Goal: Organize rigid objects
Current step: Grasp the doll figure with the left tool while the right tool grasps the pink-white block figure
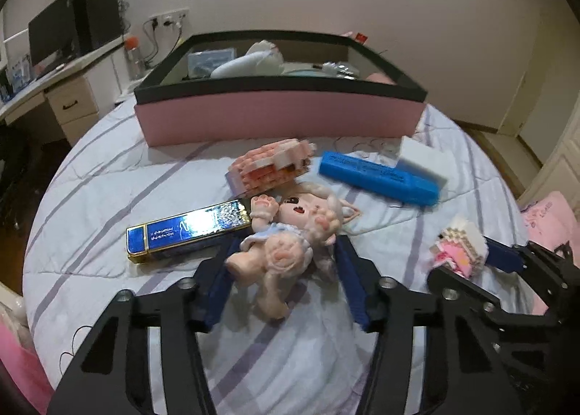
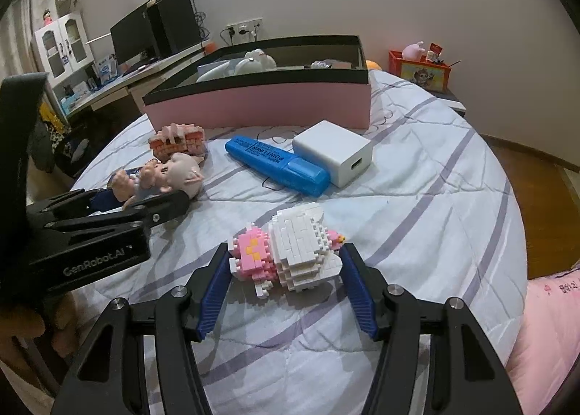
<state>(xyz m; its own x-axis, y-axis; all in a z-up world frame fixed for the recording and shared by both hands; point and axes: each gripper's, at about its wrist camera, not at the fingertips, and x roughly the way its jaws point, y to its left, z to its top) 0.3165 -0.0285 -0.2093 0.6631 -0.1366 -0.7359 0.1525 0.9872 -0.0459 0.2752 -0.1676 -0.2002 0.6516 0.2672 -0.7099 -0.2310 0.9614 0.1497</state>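
Pink box (image 2: 261, 106), two brick figures, one doll (image 1: 286, 233), two claws.

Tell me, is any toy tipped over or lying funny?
Yes. The doll lies on its back between the left gripper's open fingers, and the white-and-pink brick figure lies on its side between the right gripper's open fingers.

Two low, close wrist views across the bed (image 1: 108, 168)

Each looks forward along its fingers toward the pink box (image 1: 279, 117) (image 2: 261, 103); both share the blue marker (image 1: 377, 179) (image 2: 279, 168), with the right view angled leftward.
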